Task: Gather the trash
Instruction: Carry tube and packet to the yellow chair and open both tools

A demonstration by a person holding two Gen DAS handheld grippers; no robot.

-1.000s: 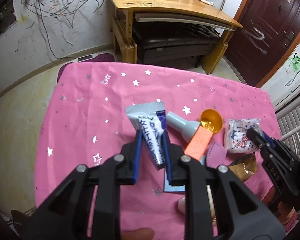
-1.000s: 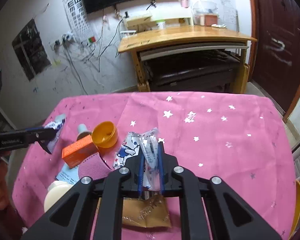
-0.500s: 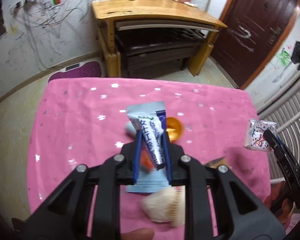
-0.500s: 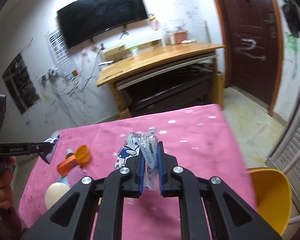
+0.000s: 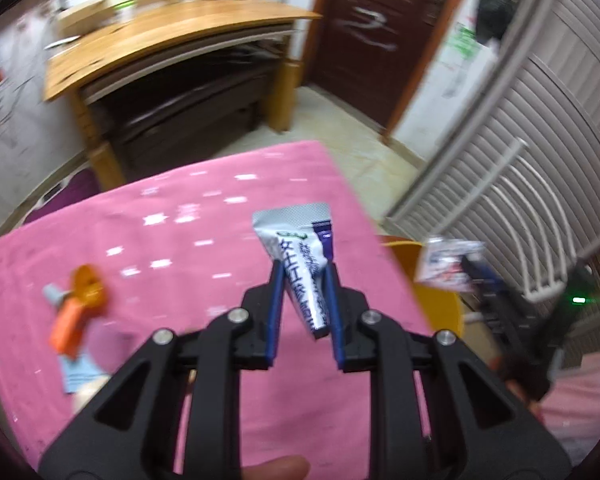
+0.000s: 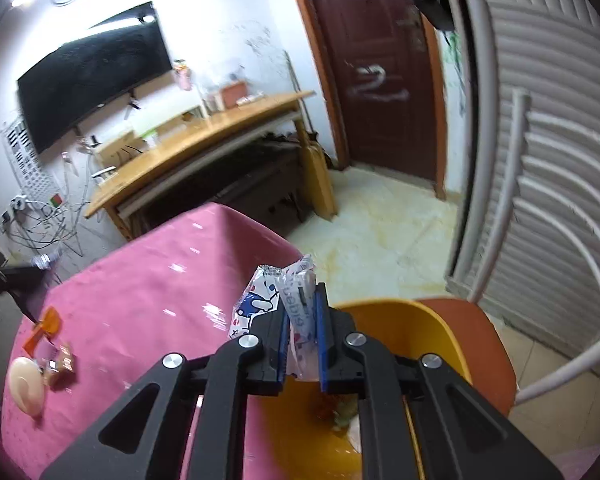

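My left gripper [image 5: 302, 270] is shut on a white and silver tube [image 5: 300, 264] with green and purple print, held above the right side of the pink starred tablecloth [image 5: 172, 240]. My right gripper [image 6: 300, 292] is shut on a crumpled white wrapper [image 6: 278, 300] with blue cartoon print, over the rim of a yellow bin [image 6: 404, 320] beside the table. Some trash lies at the bin's bottom. In the left wrist view the right gripper [image 5: 466, 266] and its wrapper [image 5: 446, 264] hang over the same bin [image 5: 436, 300].
Left on the cloth are an orange box [image 5: 66, 324], an orange cap [image 5: 88, 288], a blue leaflet [image 5: 74, 372] and a cream round thing [image 6: 26, 380]. Beyond stand a wooden desk [image 6: 204, 148], a dark door [image 6: 380, 60] and a white slatted radiator [image 6: 548, 152].
Both grippers have swung right from over the pile of items to the table's right edge, each still holding its piece. The yellow bin has come into view under the right gripper.
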